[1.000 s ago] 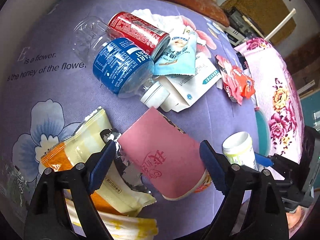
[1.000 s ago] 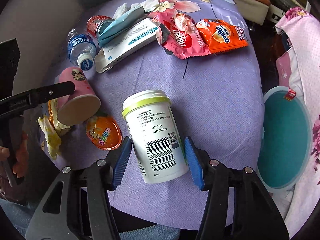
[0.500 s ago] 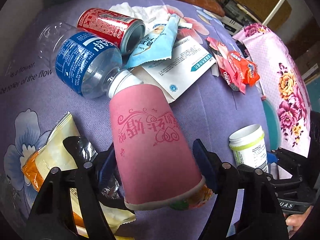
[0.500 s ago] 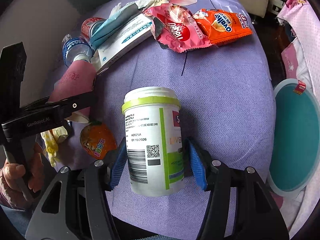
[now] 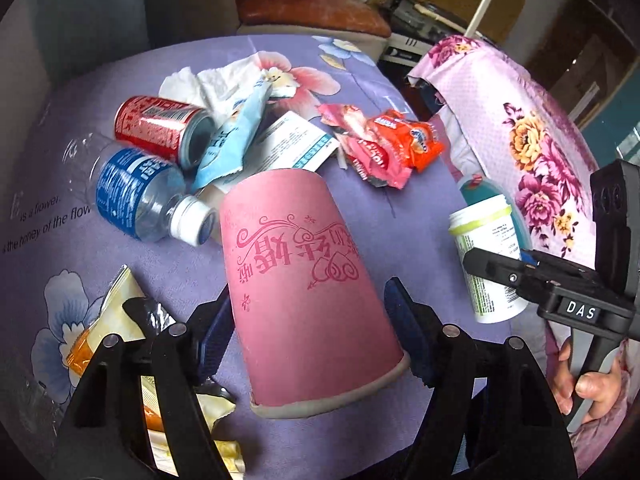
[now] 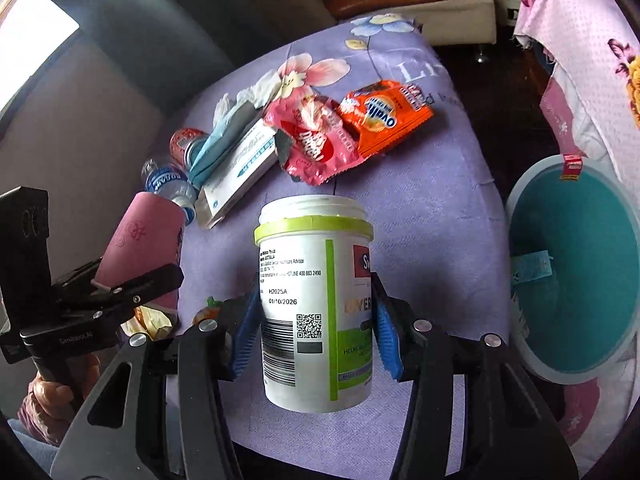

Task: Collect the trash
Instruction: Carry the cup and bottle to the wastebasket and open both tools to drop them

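Right now both grippers carry something above the purple flowered cloth [image 5: 248,64]. Pinched between the blue pads of the left gripper [image 5: 308,320] is a pink paper cup [image 5: 304,280], upside down with its rolled rim nearest the camera and its base pointing away, clear of the cloth. To the right, the right gripper [image 6: 316,328] has its pads against the sides of a white tub [image 6: 316,300] with a lime-green band under the lid, and its jaws are closing on it; the tub stands roughly upright between them, lifted off the cloth. Further off on the cloth lies the other litter in a loose heap: a clear bottle [image 5: 136,196] with a blue label on its side, a red can [image 5: 160,128] just beyond it, a pale blue sachet [image 5: 232,140] leaning over a white carton [image 5: 292,144], crumpled tissue [image 5: 212,80] at the far side, and red and orange wrappers [image 5: 380,148] to the right. Near the left gripper, a yellow snack bag [image 5: 116,312] lies flat, partly hidden under the finger. At the far right, off the edge of the cloth and beside a pink floral fabric [image 6: 580,40], stands a teal bin [image 6: 576,264], its mouth facing up. A hand [image 5: 588,384] grips the right tool's handle.
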`<state>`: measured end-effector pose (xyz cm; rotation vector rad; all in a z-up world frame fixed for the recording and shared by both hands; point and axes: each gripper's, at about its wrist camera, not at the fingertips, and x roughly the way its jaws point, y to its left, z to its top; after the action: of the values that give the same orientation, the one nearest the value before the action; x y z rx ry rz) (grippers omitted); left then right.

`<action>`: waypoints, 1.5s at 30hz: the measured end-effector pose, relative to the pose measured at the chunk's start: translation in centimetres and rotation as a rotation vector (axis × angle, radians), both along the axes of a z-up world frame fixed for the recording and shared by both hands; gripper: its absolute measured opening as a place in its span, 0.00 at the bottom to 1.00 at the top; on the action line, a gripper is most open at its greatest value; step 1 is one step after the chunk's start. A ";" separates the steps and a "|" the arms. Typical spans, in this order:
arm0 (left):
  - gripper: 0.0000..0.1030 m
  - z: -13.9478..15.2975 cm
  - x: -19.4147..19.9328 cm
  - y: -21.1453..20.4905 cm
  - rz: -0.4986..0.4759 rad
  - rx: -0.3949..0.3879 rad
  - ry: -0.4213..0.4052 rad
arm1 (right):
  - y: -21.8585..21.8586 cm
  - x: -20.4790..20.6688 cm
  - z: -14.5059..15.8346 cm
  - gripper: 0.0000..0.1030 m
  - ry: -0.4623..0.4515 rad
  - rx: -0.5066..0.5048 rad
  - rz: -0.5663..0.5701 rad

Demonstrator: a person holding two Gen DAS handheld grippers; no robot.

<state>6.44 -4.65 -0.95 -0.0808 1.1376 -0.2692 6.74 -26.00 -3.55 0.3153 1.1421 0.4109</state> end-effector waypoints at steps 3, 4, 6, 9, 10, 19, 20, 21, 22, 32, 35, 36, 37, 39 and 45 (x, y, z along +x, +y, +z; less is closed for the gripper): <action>0.71 0.7 0.7 -3.3 -0.066 -0.009 -0.007 | -3.2 -0.6 1.6 0.47 -0.044 0.017 -0.084; 0.71 0.9 0.9 -4.6 -0.093 -0.004 -0.014 | -4.5 -0.8 2.0 0.47 -0.054 0.023 -0.115; 0.71 1.0 1.3 -7.7 -0.153 0.009 -0.025 | -7.1 -1.4 2.7 0.47 -0.074 0.023 -0.184; 0.71 0.6 1.8 -12.5 -0.250 0.009 -0.019 | -11.3 -2.6 3.2 0.47 -0.096 0.011 -0.283; 0.71 0.4 1.9 -14.0 -0.277 0.011 -0.016 | -12.7 -3.0 3.2 0.47 -0.097 0.007 -0.314; 0.71 -3.0 2.0 -25.3 -0.455 0.027 0.040 | -20.9 -5.9 1.1 0.47 -0.058 -0.009 -0.486; 0.71 -3.4 2.0 -26.1 -0.466 0.031 0.044 | -21.3 -5.9 0.8 0.47 -0.053 -0.010 -0.498; 0.71 -3.7 2.0 -26.8 -0.477 0.037 0.048 | -21.8 -6.0 0.5 0.47 -0.048 -0.010 -0.511; 0.71 -4.1 2.0 -27.5 -0.487 0.044 0.052 | -22.4 -6.1 0.1 0.47 -0.043 -0.007 -0.524; 0.75 -7.0 2.7 -29.6 -0.522 0.072 0.107 | -24.3 -5.9 -2.9 0.47 0.015 0.003 -0.562; 0.77 -7.4 2.9 -29.3 -0.511 0.073 0.118 | -24.1 -5.6 -3.5 0.47 0.030 0.003 -0.556; 0.80 -7.4 3.0 -29.2 -0.508 0.074 0.121 | -24.0 -5.5 -3.6 0.47 0.034 0.004 -0.554; 0.82 -7.3 3.0 -28.9 -0.502 0.075 0.120 | -23.9 -5.4 -3.7 0.47 0.037 0.004 -0.551; 0.86 -6.9 3.1 -28.3 -0.485 0.065 0.105 | -23.6 -5.2 -3.9 0.47 0.042 0.004 -0.546; 0.87 -5.8 3.3 -25.5 -0.431 0.022 0.094 | -22.5 -4.5 -4.5 0.47 0.068 -0.008 -0.526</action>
<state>9.75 -30.15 -6.73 0.1751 1.2452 -0.6409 2.27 -48.52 -8.07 0.6071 1.0779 -0.0684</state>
